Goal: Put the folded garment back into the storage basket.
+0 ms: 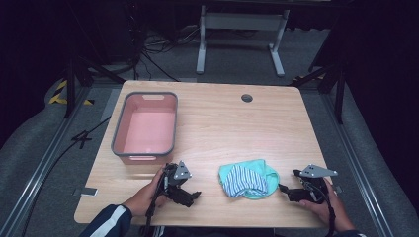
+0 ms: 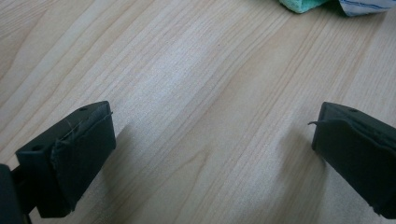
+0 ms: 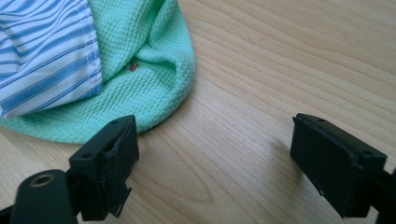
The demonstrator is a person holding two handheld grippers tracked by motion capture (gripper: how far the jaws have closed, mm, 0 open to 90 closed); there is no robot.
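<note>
High view: wooden table [image 1: 212, 123], pink bin with grey rim [image 1: 145, 124] at left-centre, interior bare as far as visible. Bundle of two cloths at the near edge, centre-right: green waffle-weave cloth [image 1: 264, 174] underneath, blue-and-white striped cloth [image 1: 243, 179] on top.

Left gripper [image 1: 184, 190] held by left hand [image 1: 147, 196], resting on the table just in front of the bin, pointing right toward the bundle, well apart from it. Right gripper [image 1: 292, 188] held by right hand [image 1: 323, 202], pointing left, tip just beside the green cloth's right edge. Jaw spread unreadable at this angle for both.

Left gripper view fills that in: jaws wide apart, bare wood grain between them, nothing gripped. Corners of green cloth [image 2: 301, 4] and striped cloth [image 2: 362, 5] only just visible at the top edge.

Right gripper view: jaws also spread wide, gripping nothing. Near-side jaw right at the hem of the green cloth [image 3: 154, 74]; touching or not, cannot tell. Striped cloth [image 3: 44, 51] overlapping the green one, stitched hem visible. Small dark speck on the green weave near the fold, not resolvable from above.

Floor beyond the table: cables and a white frame base [image 1: 240, 34], high view only.
</note>
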